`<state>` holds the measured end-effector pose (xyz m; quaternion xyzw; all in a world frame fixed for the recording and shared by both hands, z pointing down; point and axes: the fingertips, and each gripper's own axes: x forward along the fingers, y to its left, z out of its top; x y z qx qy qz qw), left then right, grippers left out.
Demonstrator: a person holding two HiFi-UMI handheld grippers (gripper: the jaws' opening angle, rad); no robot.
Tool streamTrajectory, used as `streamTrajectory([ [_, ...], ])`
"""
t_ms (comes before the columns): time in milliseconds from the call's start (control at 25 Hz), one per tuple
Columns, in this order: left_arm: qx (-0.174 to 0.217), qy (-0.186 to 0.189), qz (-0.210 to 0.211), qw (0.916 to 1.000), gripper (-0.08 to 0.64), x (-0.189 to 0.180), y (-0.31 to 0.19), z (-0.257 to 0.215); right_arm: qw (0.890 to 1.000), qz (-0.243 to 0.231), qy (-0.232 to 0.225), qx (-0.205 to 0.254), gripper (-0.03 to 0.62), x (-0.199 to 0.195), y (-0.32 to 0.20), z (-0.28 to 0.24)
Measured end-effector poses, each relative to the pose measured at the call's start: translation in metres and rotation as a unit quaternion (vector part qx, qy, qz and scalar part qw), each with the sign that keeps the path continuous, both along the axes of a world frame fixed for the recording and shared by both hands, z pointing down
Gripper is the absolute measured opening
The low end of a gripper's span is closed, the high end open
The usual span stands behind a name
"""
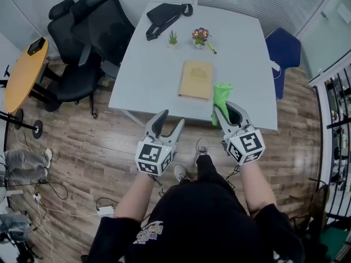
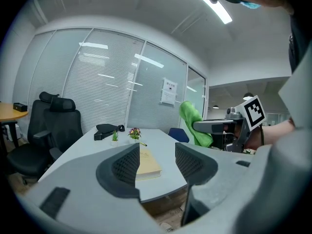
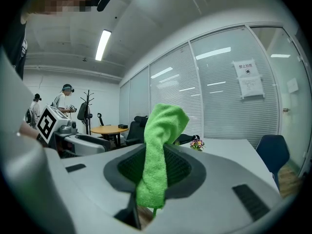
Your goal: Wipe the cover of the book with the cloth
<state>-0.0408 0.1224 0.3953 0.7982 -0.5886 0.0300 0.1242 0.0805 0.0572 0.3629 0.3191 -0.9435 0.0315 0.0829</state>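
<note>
Head view: our right gripper (image 1: 229, 114), pinching the cloth (image 1: 222, 95), sits nearest the book (image 1: 196, 79), lying ahead-left; left gripper (image 1: 170, 120) spread, empty.

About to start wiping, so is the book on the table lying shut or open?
Shut. The book lies flat on the table, tan cover up, and no open pages show.

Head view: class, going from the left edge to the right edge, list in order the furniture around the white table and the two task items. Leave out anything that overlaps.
round wooden table → black office chairs → book → green cloth → blue chair
</note>
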Motion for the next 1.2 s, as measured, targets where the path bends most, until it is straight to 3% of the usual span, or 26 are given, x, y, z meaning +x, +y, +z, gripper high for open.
streamTrajectory([
  [440, -0.031, 0.0, -0.017, 0.9994, 0.215, -0.002, -0.047, 0.016, 1.0, -0.02, -0.008, -0.019, 0.098, -0.003, -0.052, 0.014],
  [1200, -0.133, 0.011, -0.06, 0.9892, 0.215, -0.007, -0.181, 0.089, 0.994, -0.069, -0.018, -0.083, 0.098, -0.012, -0.197, 0.062],
])
